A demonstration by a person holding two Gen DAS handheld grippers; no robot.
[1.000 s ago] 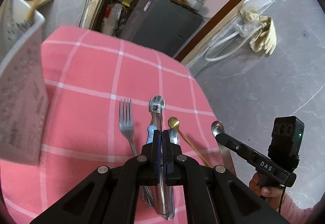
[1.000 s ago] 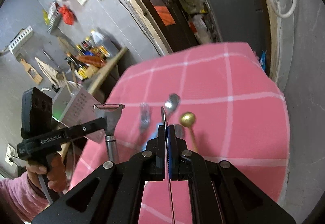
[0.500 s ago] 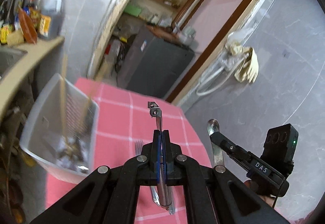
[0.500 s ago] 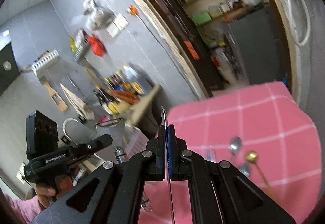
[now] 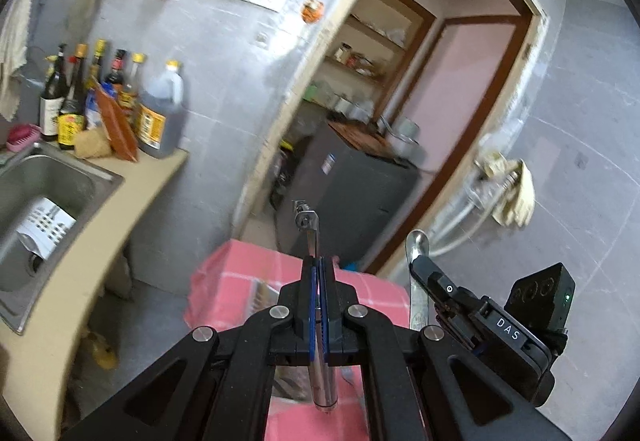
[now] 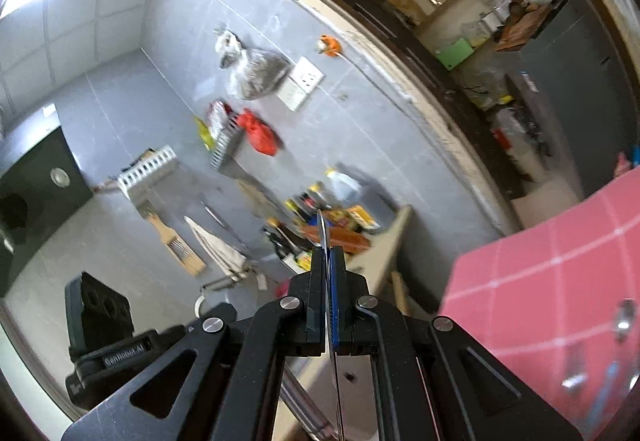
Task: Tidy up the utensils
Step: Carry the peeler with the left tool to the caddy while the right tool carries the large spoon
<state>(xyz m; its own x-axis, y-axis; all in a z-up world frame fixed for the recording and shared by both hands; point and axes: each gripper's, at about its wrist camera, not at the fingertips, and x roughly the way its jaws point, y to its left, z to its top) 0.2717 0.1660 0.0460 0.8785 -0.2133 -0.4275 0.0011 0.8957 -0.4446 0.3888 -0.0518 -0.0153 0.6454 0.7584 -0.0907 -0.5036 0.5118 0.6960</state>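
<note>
Left gripper (image 5: 319, 281): jaws clenched on a peeler (image 5: 310, 241), gripped by its round metal handle, head pointing forward and clear of everything. Right gripper (image 6: 329, 273): jaws clenched on a thin flat utensil seen edge-on (image 6: 322, 233). In the left wrist view the same piece shows a rounded end and flat handle, so it reads as a spoon (image 5: 417, 265); a table knife cannot be ruled out.

Both pieces are carried in the air, above and apart from the surface under the pink checked cloth (image 6: 560, 261). At least two utensils (image 6: 622, 317) lie on that cloth at the right edge of the right wrist view; they are too blurred to identify.

Farther off: a counter with a steel sink (image 5: 52, 181) containing a white slotted holder (image 5: 46, 225), and bottles (image 5: 116, 97) against the tiled wall.

Progress, as a judgement: mid-task. Two pieces are lifted and not yet deposited; at least two more await collection. No utensil holder on the surface is in view.
</note>
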